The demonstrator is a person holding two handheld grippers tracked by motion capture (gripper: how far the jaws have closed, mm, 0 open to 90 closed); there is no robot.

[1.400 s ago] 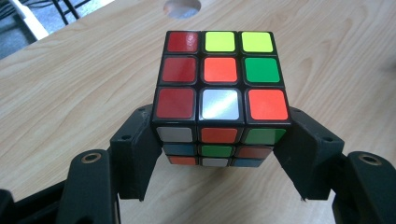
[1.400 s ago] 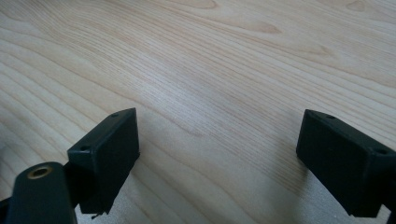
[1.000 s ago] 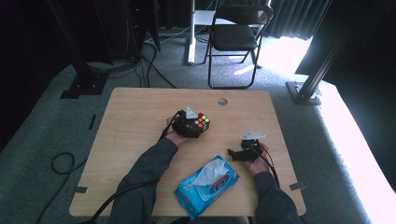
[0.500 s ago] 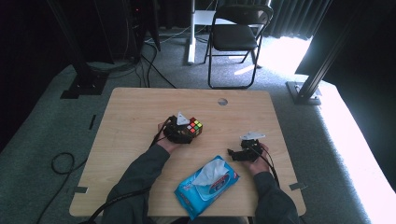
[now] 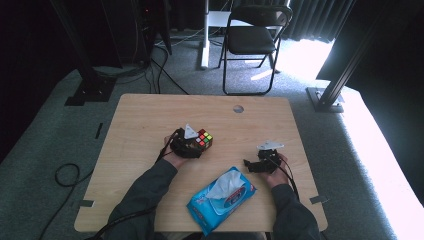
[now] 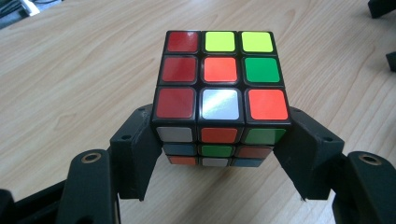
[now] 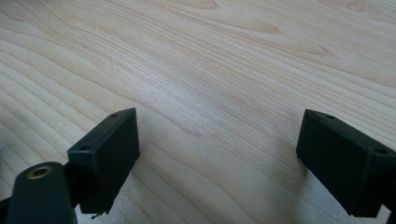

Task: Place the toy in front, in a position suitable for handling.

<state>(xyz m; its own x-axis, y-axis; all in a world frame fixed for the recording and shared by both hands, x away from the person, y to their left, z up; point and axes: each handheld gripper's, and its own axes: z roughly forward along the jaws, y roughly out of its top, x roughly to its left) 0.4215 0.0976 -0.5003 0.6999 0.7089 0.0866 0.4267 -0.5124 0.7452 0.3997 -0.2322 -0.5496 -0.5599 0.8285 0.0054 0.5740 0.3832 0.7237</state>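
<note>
A scrambled Rubik's cube (image 5: 203,139) sits near the middle of the wooden table (image 5: 145,115). My left gripper (image 5: 199,145) is shut on it. In the left gripper view, both black jaws press the side faces of the cube (image 6: 219,93), and the left gripper (image 6: 219,144) holds it close above the wood. To the right, my right gripper (image 5: 251,165) lies low over the table with its jaws wide apart. Bare wood lies between the jaws of the right gripper (image 7: 217,149).
A blue pack of wet wipes (image 5: 221,200), with a white tissue sticking out, lies at the front between the person's two forearms. There is a round hole (image 5: 238,108) near the table's far edge. A folding chair (image 5: 255,40) stands behind the table.
My left gripper has carried the cube a little to the left and toward the person. The right gripper has stayed where it was.
</note>
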